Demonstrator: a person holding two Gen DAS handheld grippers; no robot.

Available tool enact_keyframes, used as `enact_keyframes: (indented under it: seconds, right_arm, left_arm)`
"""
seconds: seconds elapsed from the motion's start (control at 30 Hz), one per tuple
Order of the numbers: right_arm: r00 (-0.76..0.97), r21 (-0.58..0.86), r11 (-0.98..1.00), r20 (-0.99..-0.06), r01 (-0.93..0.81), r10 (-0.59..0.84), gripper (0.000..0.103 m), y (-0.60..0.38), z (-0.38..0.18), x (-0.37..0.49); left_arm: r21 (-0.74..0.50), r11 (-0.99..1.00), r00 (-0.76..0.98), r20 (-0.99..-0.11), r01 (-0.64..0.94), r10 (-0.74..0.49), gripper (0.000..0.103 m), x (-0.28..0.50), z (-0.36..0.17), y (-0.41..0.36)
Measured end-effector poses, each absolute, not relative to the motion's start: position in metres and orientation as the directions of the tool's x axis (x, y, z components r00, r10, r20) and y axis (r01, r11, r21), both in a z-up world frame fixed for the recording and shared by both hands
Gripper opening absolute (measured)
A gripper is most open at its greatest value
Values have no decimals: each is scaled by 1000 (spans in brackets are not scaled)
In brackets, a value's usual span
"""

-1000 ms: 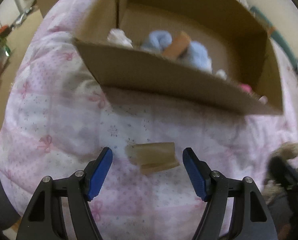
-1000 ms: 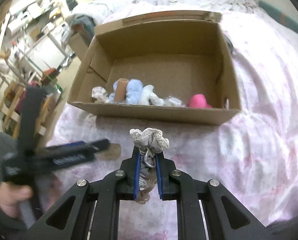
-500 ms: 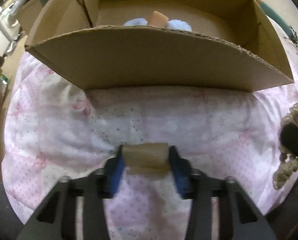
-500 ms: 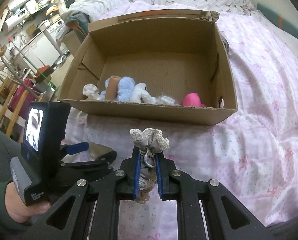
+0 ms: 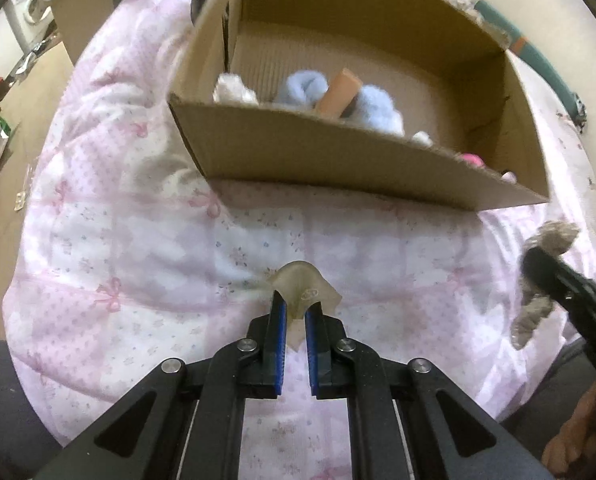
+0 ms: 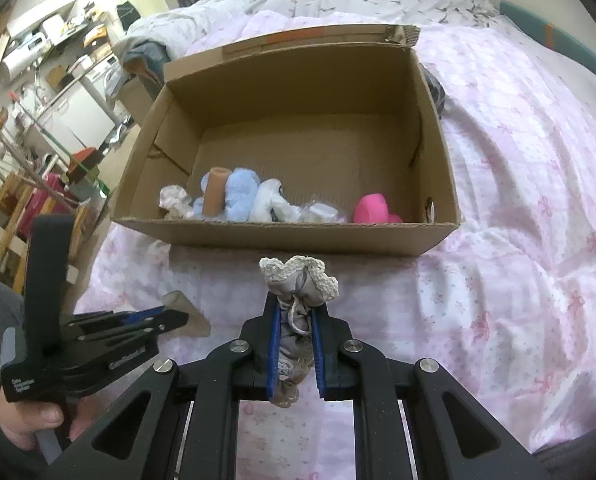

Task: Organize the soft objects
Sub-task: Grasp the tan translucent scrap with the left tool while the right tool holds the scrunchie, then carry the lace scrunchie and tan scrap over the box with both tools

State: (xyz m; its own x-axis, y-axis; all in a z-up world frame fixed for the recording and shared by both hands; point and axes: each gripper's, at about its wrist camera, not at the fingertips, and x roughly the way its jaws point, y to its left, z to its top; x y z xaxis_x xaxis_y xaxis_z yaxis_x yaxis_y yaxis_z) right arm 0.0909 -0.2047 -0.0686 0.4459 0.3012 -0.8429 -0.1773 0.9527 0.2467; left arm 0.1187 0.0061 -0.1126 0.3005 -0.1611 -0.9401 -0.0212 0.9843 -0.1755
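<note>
**A:** Tongs first, left wrist view: what do the left tongs have?

**B:** Their jaws have just been closing, and now they pinch a small tan soft piece, which bulges up between the blue pads. It sits at the pink quilt of the bed, well short of the cardboard box. At the right edge the other tool shows, with a grey lace-edged cloth caught in it.

**A:** And the right wrist view?

**B:** The right tongs are pressed together on that same cloth, its crocheted trim fanning out above the pads, just before the box's near wall. Inside the box lie a light-blue plush, a tan roll, white bits and a pink thing, all crowded along the near wall. A hand grips the left tool at lower left.

**A:** So how should the carry go?

**B:** I'd lift each piece clear above the near rim before moving forward; the wall is tall and a dragging cloth could snag it. Release toward the bare back floor, not onto the pile. The tan piece looks thinly held, so keep the squeeze steady until over the box.
</note>
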Motion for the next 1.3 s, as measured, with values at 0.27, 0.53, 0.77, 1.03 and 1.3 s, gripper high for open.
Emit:
enact_keyframes:
  seconds: [0.27,0.53,0.77,1.03,1.3]
  right_arm:
    - [447,237,954,-844,-186,297,16,-203,-68,88]
    - [441,243,950,-844,-195,306,16,-200,-68,86]
    - [456,279,937,-819,-212,347,16,-203,-60,82]
    - [537,358,899,-721,-252,438,16,-212,-20,86]
    - [593,306,910,-690,-281,415,16,-221,2,126]
  left_arm:
    - [-148,987,382,-917,-55,-117,8,95,-78,23]
    - [-108,991,381,-922,-80,-70,8,86,-77,34]
    - [-90,993,459,-888,-80,-43,8,87,-44,24]
    - [-68,997,581,-813,-28,-40,8,118,15,16]
    - [-21,1000,632,-775,5,-20,8,181,32,-4]
